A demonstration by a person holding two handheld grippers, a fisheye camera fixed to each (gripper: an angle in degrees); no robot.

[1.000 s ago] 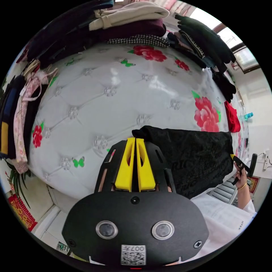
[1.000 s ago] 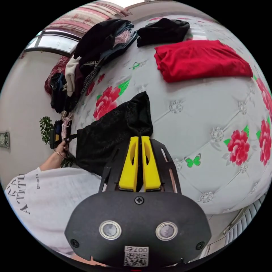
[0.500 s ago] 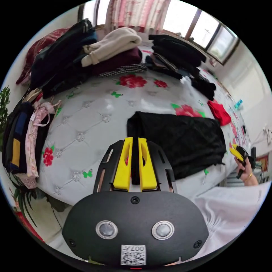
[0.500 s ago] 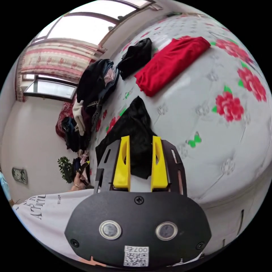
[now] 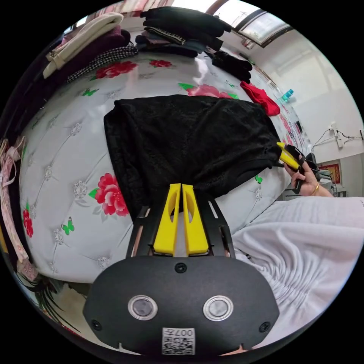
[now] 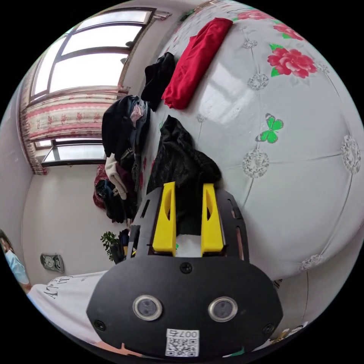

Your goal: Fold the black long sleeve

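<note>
Black long sleeve [image 5: 189,140]: it lies spread out on the bed [image 5: 72,159], folded into a wide dark shape. One edge comes down to the near side of the bed. In the right gripper view [image 6: 178,159] it looks bunched and bumpy.

Left tool [image 5: 181,189]: its two yellow jaws are pressed close together, with only a thin gap. Their tips sit right at the near edge of the black cloth. It looks like they pinch a bit of that edge, but the bite is too small to see well — so it cannot be told for sure.

Right tool [image 6: 188,189]: its jaws stand apart, with black cloth lying between them. They do not squeeze it. The same tool [image 5: 289,160] is seen from far off at the other end of the shirt, held in a hand [image 5: 307,180].

How the cloth handles: it looks soft and floppy, and light. It sags and wrinkles where it is not held. It may slide a little on the shiny bed cover.

Where to hold it: the two ends of the near edge are good spots — one tool at each end. Grabbing all the layers together should keep the fold from falling open.

Other things: a red cloth [image 6: 193,60] lies further along the bed, well apart from the shirt. Piles of clothes [image 5: 182,26] sit at the far side.
</note>
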